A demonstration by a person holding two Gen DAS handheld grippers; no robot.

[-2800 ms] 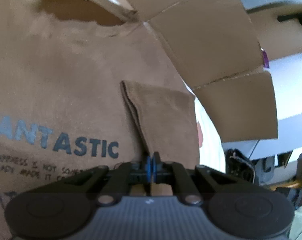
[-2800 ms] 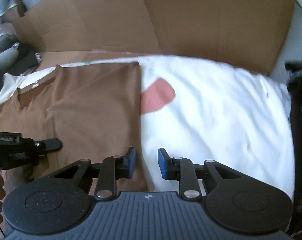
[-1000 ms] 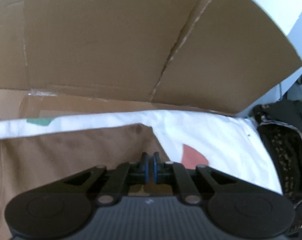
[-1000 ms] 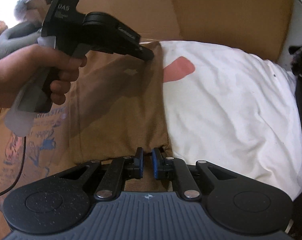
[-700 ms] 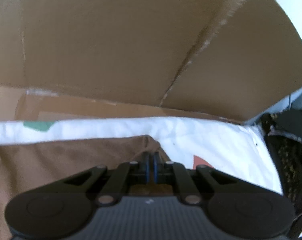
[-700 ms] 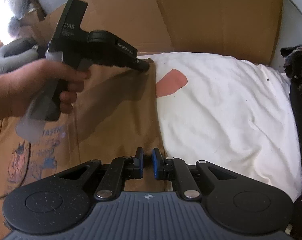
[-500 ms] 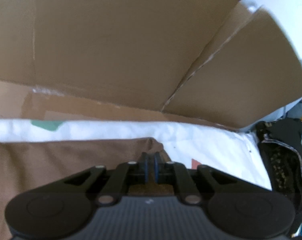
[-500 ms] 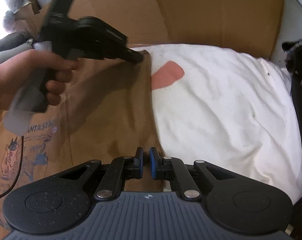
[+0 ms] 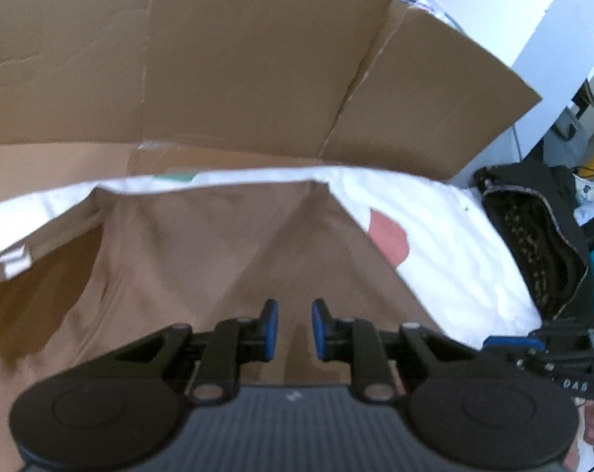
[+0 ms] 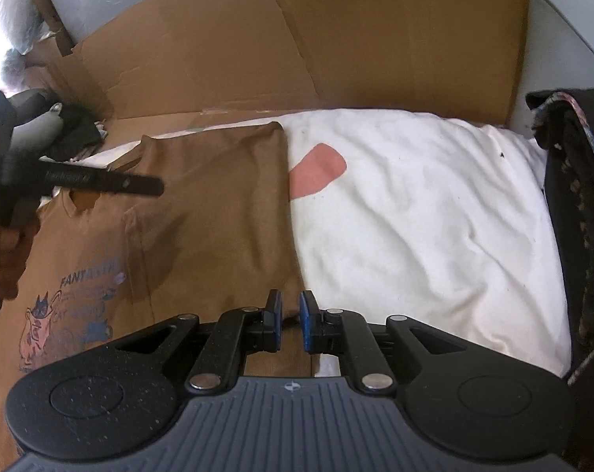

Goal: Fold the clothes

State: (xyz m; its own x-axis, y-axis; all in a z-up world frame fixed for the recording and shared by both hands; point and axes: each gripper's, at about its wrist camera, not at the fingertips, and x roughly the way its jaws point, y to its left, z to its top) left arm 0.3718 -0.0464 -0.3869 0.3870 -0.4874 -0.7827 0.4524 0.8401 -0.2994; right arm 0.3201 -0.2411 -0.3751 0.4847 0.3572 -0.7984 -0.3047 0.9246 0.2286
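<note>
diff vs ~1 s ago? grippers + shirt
Both grippers let go. The left gripper, shut on the brown t-shirt at its far corner, now hangs open over the laid-down fold. The right gripper, pinching the near edge, now shows a narrow gap with nothing held. The side panel now lies folded over the shirt. The white sheet and cardboard are unchanged.

"FANTAS…" is showing in blue on the brown T-shirt (image 10: 202, 212), lower left; "DAS" is showing on the right gripper (image 9: 505, 341), lower right
</note>
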